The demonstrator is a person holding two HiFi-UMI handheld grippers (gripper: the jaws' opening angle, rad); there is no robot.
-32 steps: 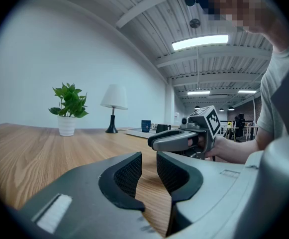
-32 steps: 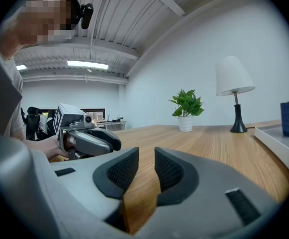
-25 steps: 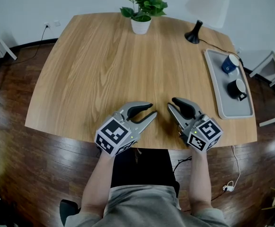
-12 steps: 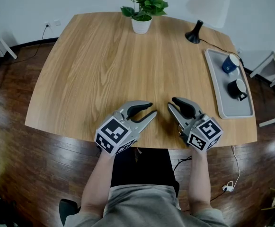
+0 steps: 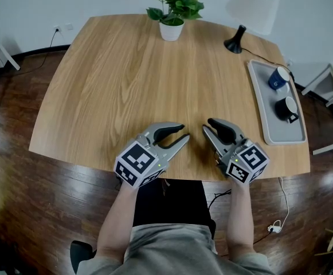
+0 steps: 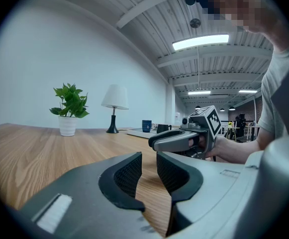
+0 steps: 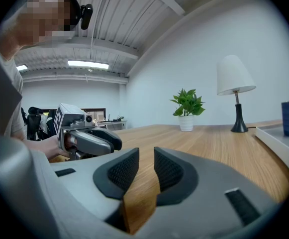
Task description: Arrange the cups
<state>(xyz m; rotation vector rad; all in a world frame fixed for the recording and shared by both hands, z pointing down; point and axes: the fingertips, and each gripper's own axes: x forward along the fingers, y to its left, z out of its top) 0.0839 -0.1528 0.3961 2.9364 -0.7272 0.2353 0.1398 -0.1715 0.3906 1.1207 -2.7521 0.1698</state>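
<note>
Currently the left gripper point(image 5: 181, 133) and right gripper point(image 5: 207, 126) rest side by side at lower centre of the head view, on the table point(image 5: 126, 79). Each has its jaws drawn to a narrow slit with nothing between. The blue cup point(image 5: 278, 77) and black cup point(image 5: 286, 108) sit on the grey tray point(image 5: 266, 125) at right, well apart from both.

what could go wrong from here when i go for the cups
The blue cup and black cup stand on a tray close to the right edge of the table; a nudge might send one off. The lamp cord runs just behind the tray and could snag the right gripper.
</note>
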